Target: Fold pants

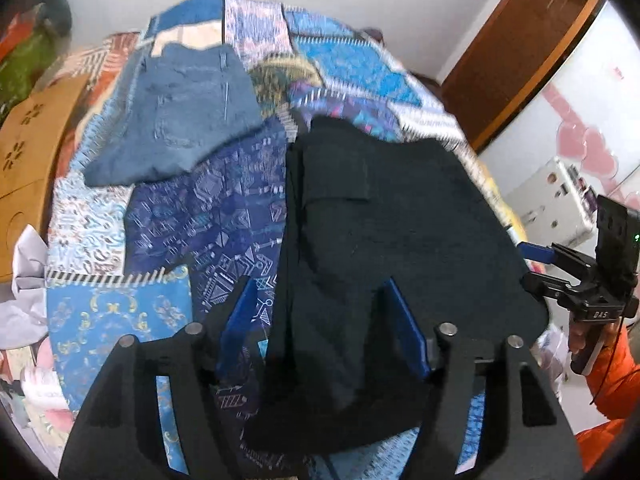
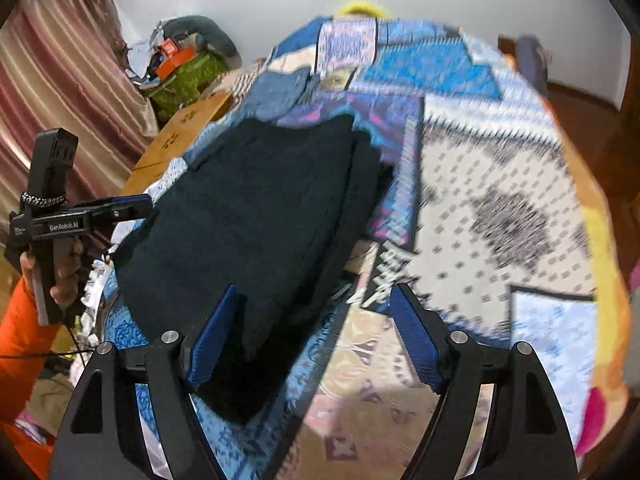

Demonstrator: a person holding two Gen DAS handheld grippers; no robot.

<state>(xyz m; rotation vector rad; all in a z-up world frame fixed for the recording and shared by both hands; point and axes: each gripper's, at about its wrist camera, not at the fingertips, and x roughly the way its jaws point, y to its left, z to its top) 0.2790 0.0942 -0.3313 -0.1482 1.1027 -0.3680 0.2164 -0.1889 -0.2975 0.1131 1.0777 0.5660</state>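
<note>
Left claw [image 1: 320,328]: jaws spread wide, nothing clamped. Black pants [image 1: 400,240] lie under and between its blue pads [image 1: 240,320], which stand clear of the cloth as far as the blur allows. Right claw [image 2: 316,332]: also wide open; its left pad sits over the pants' near edge and its right pad over bare quilt [image 2: 500,208], gripping nothing.

Pants are folded into a flat dark slab on the patchwork quilt covering the bed, close to the near edge. Long axis runs from the near edge away toward the far wall, slightly slanted in both views. A pocket flap [image 1: 340,176] shows near the far end.

Only the left wrist view shows clearly the folded blue jeans [image 1: 180,120], lying beyond and left of the black pants, apart from them; also a brown door [image 1: 520,52]. Only the right wrist view shows the striped curtain [image 2: 60,80] and a green bag [image 2: 188,76]. Each view catches the other claw held by a hand with an orange sleeve [image 2: 24,340].
</note>
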